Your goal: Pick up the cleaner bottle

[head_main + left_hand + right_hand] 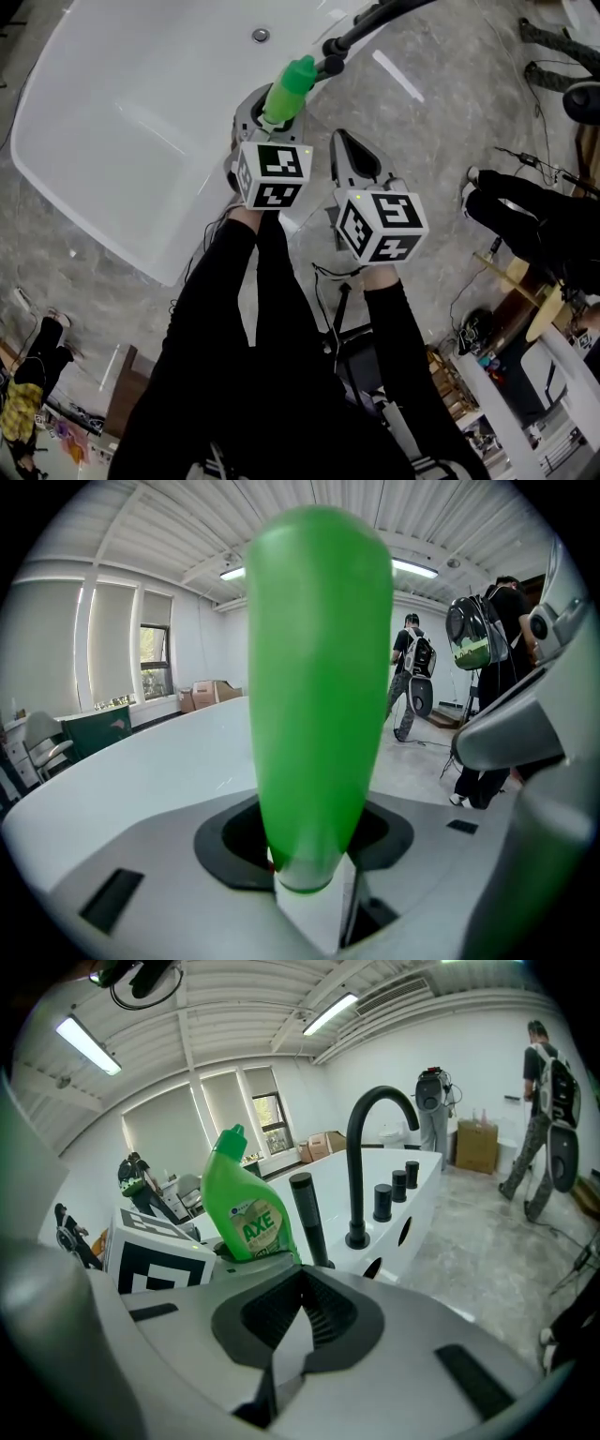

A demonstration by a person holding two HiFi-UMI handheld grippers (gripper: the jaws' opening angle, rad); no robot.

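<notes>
The green cleaner bottle [289, 89] stands upright in my left gripper [277, 117], which is shut on its lower body near the bathtub's rim. In the left gripper view the bottle [319, 696] fills the middle, rising from between the jaws. The right gripper view shows it [246, 1208] from the side, label facing the camera, with the left gripper's marker cube [155, 1260] beside it. My right gripper [349, 150] hovers just right of the left one, shut and empty; its pads [302, 1274] meet with nothing between them.
A white bathtub [122, 122] lies ahead and to the left. A black curved faucet [361, 1166] with knobs and a hand shower [307, 1218] stands on the tub's rim. People stand on the grey floor at right [525, 216]; cables lie there too.
</notes>
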